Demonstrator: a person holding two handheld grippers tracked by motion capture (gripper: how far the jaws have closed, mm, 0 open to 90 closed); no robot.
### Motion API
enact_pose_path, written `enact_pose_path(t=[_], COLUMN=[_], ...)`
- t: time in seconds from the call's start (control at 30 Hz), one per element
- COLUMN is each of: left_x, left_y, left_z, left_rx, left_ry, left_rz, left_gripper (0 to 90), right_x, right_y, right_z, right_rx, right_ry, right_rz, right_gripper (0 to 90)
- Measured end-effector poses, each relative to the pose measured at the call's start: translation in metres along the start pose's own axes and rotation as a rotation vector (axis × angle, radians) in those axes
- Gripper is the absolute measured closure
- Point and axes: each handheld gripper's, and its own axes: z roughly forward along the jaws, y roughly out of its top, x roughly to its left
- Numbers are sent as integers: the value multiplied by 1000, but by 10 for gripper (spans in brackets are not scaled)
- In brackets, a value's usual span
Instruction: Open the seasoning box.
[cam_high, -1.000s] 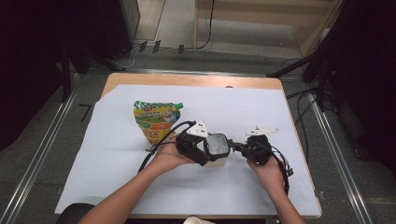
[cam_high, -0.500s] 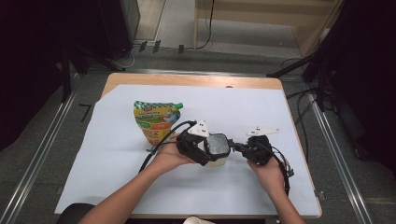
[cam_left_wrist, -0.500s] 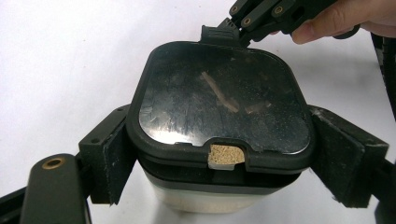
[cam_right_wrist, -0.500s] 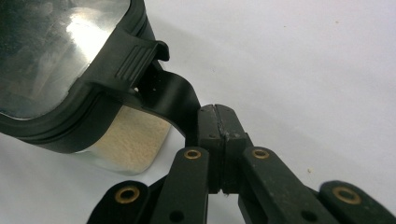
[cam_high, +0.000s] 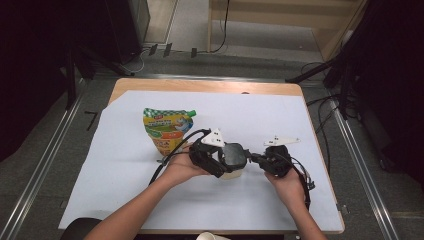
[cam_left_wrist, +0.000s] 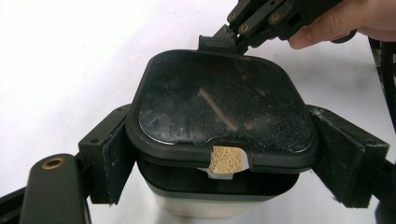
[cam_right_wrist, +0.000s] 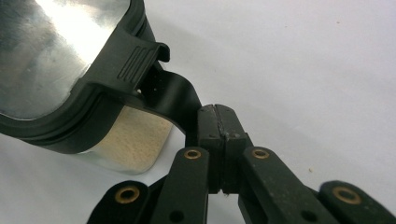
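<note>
Two hand-held grippers work one lidded container (cam_high: 231, 159) at the tabletop's (cam_high: 125, 165) near middle.
Left hand-held gripper (cam_high: 212, 161) clamps its sides; right hand-held gripper (cam_high: 259, 158) pinches the lid's tab (cam_right_wrist: 173, 100). Best to hold the body firm and peel the tab upward slowly.

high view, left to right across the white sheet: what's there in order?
Green-topped pouch → left gripper → black-lidded container → right gripper pinching the lid's tab.
</note>
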Motion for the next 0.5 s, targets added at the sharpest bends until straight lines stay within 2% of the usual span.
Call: enact_pose_path(t=[0.5], left_x=[-4], left_y=[7], left_z=[-2], left_rx=[20], left_ry=[13], left_rz=[2], left_gripper=[173], right_x=[2], right_y=[-1], right_z=[-1], right_rx=[-4], right_ry=[-2], right_rz=[-2], right_gripper=[900])
